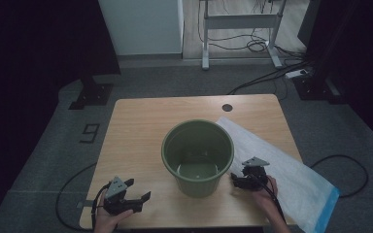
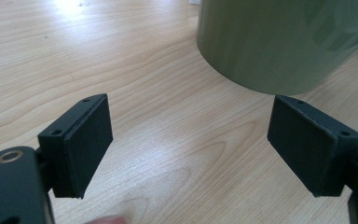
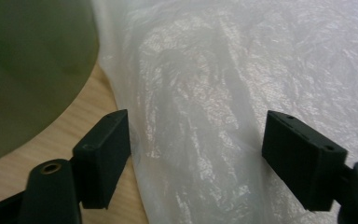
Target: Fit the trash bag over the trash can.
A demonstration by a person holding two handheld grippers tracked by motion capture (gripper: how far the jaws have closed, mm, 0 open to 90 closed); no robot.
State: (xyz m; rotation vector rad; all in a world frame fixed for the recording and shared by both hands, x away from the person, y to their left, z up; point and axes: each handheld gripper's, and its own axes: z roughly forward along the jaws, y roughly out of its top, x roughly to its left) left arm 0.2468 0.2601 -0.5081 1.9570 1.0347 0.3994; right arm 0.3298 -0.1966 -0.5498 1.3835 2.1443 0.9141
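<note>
An empty olive-green plastic bucket (image 1: 197, 158) stands upright in the middle of the wooden table (image 1: 136, 126). A white plastic bag with a blue end (image 1: 286, 170) lies flat to its right. My left gripper (image 1: 137, 190) rests near the table's front left edge, open, with bare wood between its pads (image 2: 191, 140); the bucket's wall (image 2: 279, 42) rises just ahead of it to the right. My right gripper (image 1: 242, 178) sits low at the bucket's right side, over the bag's near edge. Its jaws stand open (image 3: 200, 149) above the crinkled bag (image 3: 214, 93), nothing pinched, the bucket (image 3: 28, 70) to their left.
A round cable hole (image 1: 227, 107) sits near the table's far edge. The bag hangs over the table's right front corner. Beyond the table are grey carpet, a desk frame (image 1: 240, 29) with cables, and dark stands on both sides.
</note>
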